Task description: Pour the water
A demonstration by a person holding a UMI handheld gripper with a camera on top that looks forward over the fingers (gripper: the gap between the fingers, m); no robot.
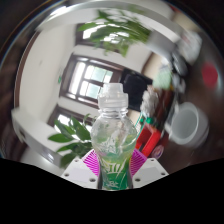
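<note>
I have the gripper [113, 166] clamped on a clear plastic bottle [112, 135], both pink pads [93, 163] pressed against its lower sides. The bottle stands upright between the fingers, its white cap [113, 96] on. Beyond it I see a window [93, 78], leafy plants [72, 135] beside the bottle and a white cup [187, 122] well apart on the other side. Open room lies above the cap.

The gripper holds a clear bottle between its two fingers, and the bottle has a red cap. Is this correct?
Not quite: the cap is white, not red. The gripper view shows it. The rest stands: the gripper holds the clear bottle between its two fingers, with both pink pads pressed against its sides.
</note>
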